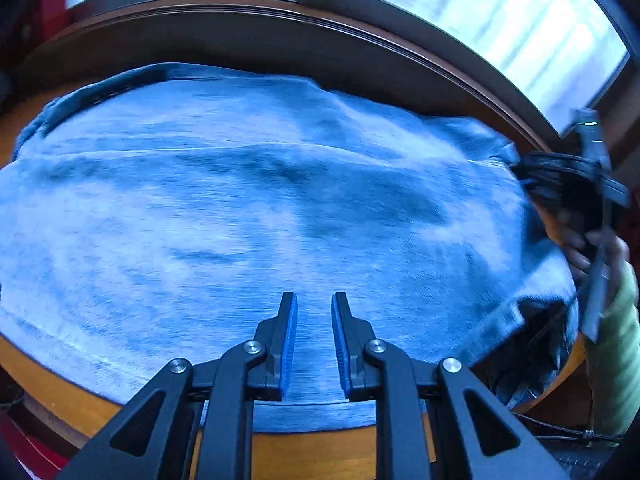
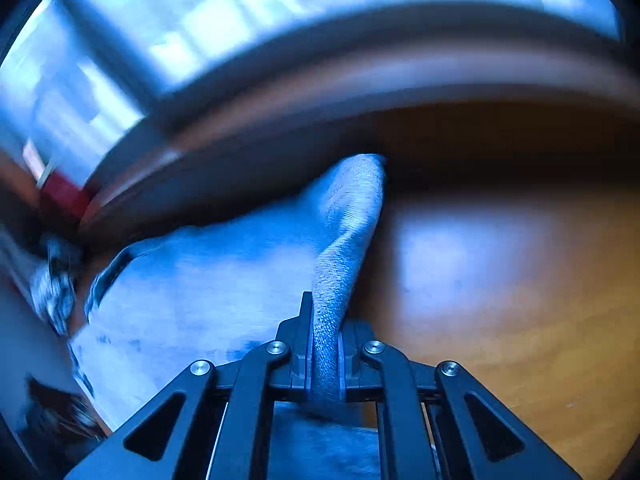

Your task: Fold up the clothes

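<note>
On the tabletop [image 1: 320, 452], left wrist view:
- garment: blue garment [image 1: 248, 208] spread wide over the wood, near hem just over the near edge, right side bunched and raised
- left hand-held gripper [image 1: 314, 308]: jaws apart, nothing between the blue pads, hanging over the near hem at mid-width, cloth directly under and ahead of the fingertips
- right side: a hand [image 1: 600, 256] in a green sleeve at the raised right edge, blurred
- risk: left holds nothing down, so a pull from the right could drag the whole garment sideways and skew the fold line

Right wrist view:
- right hand-held gripper [image 2: 325, 344]: closed on a rolled ridge of the garment, cloth running forward from the jaws to a peak
- garment: the rest lies left of the jaws, bare wood to the right
- risk: grip is on a thick bunch, not a clean edge; layers could slip out unevenly or carry extra cloth into the fold
- risk: heavy motion blur suggests fast travel; a snag could crease it
</note>
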Demonstrator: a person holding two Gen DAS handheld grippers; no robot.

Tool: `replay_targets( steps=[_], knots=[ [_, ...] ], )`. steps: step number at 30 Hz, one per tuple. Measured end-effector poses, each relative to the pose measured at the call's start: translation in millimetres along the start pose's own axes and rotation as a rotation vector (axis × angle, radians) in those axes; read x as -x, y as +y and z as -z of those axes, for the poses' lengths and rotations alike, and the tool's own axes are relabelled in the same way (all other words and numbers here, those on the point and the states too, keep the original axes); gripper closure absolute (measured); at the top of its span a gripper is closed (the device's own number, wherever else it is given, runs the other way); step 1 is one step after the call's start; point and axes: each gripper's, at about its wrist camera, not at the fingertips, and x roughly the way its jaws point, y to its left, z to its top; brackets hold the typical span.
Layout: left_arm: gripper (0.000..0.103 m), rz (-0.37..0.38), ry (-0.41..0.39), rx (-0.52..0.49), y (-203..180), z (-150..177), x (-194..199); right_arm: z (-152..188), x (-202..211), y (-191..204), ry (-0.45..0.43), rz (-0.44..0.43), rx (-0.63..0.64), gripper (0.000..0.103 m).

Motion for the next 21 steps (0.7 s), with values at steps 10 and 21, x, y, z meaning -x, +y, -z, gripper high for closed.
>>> replay_targets(
  steps=[10,21],
  knots=[
    [0.087,-0.070,-0.087,0.114,57,9,34,102,16,236,-0.182,0.071,0.728,0.094],
    [0.087,-0.090,-0.110,0.161,98,12,44,151,6,261,0.147,-0.219,0.712,0.060]
  ],
)
